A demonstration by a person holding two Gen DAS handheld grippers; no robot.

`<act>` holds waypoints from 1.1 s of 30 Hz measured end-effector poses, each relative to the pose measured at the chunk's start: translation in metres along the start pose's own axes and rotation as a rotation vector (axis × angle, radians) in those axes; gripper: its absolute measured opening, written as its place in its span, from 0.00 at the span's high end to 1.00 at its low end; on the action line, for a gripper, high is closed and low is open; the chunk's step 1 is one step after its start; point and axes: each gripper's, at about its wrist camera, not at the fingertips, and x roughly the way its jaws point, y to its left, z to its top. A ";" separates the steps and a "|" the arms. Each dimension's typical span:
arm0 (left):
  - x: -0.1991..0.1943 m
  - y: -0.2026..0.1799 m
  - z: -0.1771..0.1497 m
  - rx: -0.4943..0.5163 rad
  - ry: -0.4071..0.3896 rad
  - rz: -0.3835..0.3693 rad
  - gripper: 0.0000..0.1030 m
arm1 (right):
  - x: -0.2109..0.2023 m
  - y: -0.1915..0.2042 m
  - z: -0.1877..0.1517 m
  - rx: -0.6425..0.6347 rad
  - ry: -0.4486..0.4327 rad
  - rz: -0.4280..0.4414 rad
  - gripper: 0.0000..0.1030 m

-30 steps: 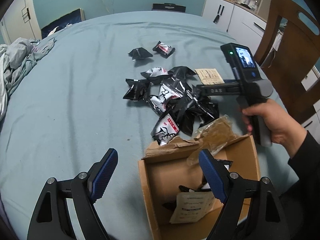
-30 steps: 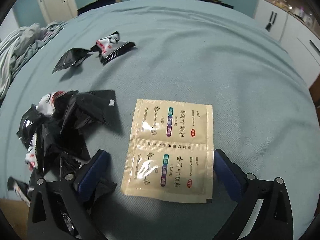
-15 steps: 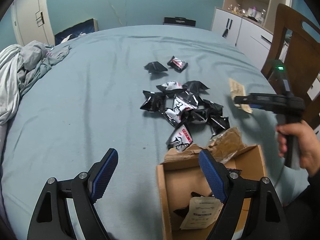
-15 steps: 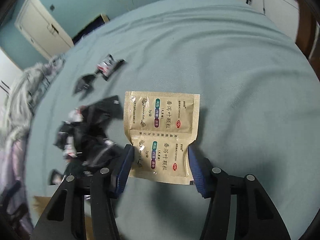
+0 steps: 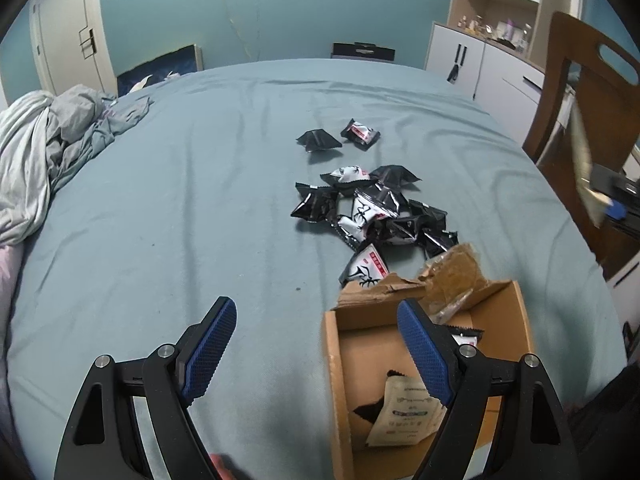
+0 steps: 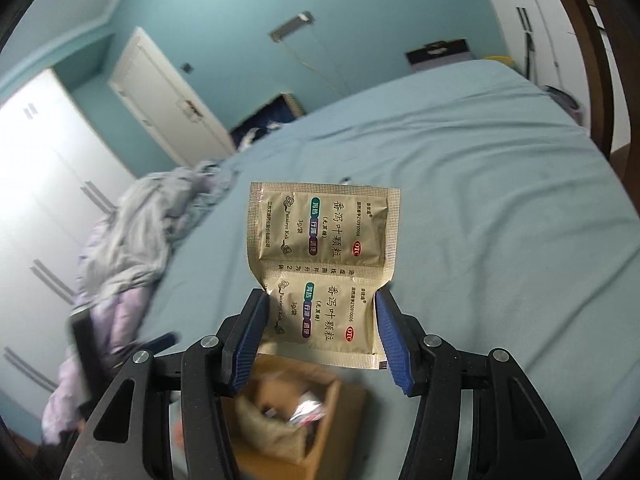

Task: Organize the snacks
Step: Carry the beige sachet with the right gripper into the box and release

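Note:
My right gripper point(image 6: 320, 336) is shut on a tan double sachet point(image 6: 324, 252) and holds it upright in the air above the open cardboard box point(image 6: 296, 424). In the left wrist view that sachet point(image 5: 584, 168) and the right gripper point(image 5: 612, 208) show blurred at the far right edge. My left gripper point(image 5: 316, 356) is open and empty, low over the bed beside the box point(image 5: 340, 380), which holds a tan sachet point(image 5: 404, 416) and dark packets. A pile of black and white snack packets point(image 5: 372, 212) lies on the blue sheet beyond the box.
Two more packets point(image 5: 340, 138) lie farther back on the bed. Crumpled grey bedding point(image 5: 48, 152) sits at the left. A wooden chair point(image 5: 576, 92) and white cabinets point(image 5: 480, 60) stand at the right. Torn brown paper point(image 5: 452, 276) sticks up at the box's far rim.
My right gripper closed on the tan sachet, lifted it off the sheet and swung it over toward the box. My left gripper stayed open and pulled back a little.

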 end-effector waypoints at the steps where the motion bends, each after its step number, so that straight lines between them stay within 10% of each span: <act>1: 0.000 -0.002 -0.001 0.010 0.001 0.003 0.19 | -0.002 0.001 -0.005 -0.002 0.003 0.007 0.48; 9: -0.005 -0.002 -0.005 0.015 0.001 0.014 0.19 | -0.024 0.012 -0.040 -0.020 0.048 0.130 0.48; 15: -0.003 0.004 -0.003 -0.007 0.009 0.016 0.19 | 0.031 0.027 -0.039 -0.089 0.238 0.119 0.46; 24: 0.005 0.006 -0.003 -0.013 0.035 0.011 0.19 | 0.086 0.036 -0.041 -0.035 0.349 -0.107 0.19; 33: 0.009 -0.003 -0.006 0.023 0.053 0.023 0.18 | 0.071 0.069 -0.044 -0.163 0.153 -0.406 0.19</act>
